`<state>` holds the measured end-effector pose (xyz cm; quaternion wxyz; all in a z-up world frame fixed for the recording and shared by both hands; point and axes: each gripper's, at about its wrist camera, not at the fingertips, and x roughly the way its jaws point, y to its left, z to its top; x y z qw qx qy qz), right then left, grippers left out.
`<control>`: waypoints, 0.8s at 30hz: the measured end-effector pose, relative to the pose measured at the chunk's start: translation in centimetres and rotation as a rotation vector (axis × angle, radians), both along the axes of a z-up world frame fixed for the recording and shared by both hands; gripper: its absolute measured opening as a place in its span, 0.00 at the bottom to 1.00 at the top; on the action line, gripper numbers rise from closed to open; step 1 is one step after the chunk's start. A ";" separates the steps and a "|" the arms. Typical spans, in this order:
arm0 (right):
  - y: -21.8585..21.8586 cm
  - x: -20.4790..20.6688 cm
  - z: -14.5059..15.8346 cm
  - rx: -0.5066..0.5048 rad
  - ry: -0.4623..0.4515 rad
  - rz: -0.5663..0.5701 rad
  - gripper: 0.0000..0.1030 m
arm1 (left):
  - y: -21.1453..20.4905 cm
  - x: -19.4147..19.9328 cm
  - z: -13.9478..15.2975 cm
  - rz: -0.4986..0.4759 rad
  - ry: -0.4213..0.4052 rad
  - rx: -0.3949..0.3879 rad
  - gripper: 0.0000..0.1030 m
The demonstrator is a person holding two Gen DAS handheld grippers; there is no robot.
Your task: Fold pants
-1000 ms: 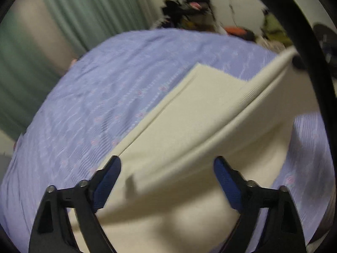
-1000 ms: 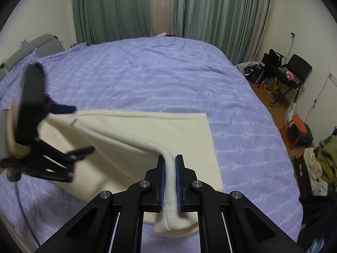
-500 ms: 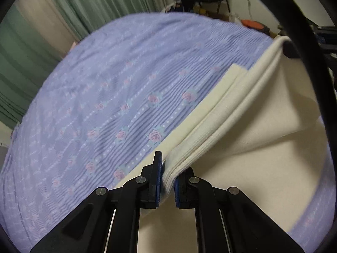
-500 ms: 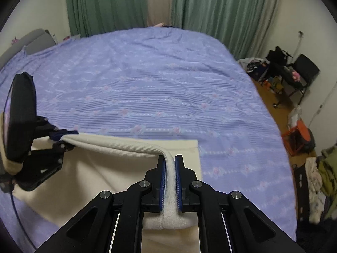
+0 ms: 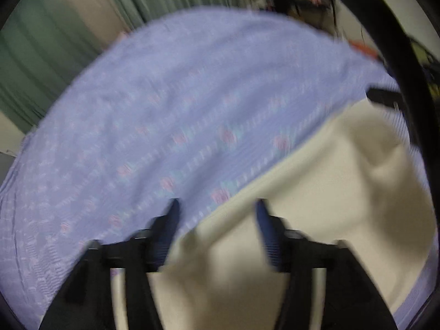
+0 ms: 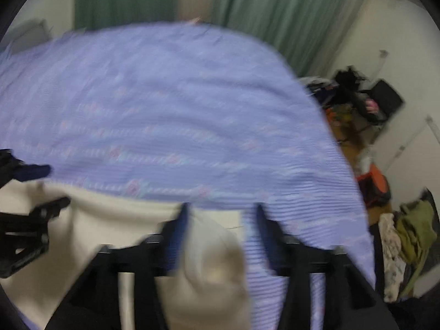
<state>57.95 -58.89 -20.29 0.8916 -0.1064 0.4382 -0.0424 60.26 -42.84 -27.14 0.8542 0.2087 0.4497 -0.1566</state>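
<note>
The cream pants [image 5: 316, 220] lie folded on the lilac flowered bedspread [image 5: 192, 104], soft and thick, their far edge running straight across the cover; both views are blurred. The left gripper [image 5: 217, 214] has just been opening: its 2 blue-padded jaws stand apart, gripping nothing, with the edge of the pants below the gap. The right gripper [image 6: 221, 220] has just been opening too, jaws wide, and a rumpled corner of the pants [image 6: 214, 253] sits loose between them, just beside the left pad.
</note>
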 end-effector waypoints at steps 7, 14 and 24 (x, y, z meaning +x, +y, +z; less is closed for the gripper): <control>-4.5 -8.6 6.8 0.099 -0.143 -0.050 0.66 | -0.1 -7.3 7.4 -0.060 -0.124 -0.126 0.70; -6.9 -17.2 6.0 0.172 -0.106 -0.071 0.66 | -1.3 -17.3 7.9 -0.116 -0.132 -0.166 0.71; -8.5 -22.5 -1.3 0.287 0.054 -0.126 0.59 | -5.5 -22.0 3.5 -0.132 -0.004 -0.231 0.71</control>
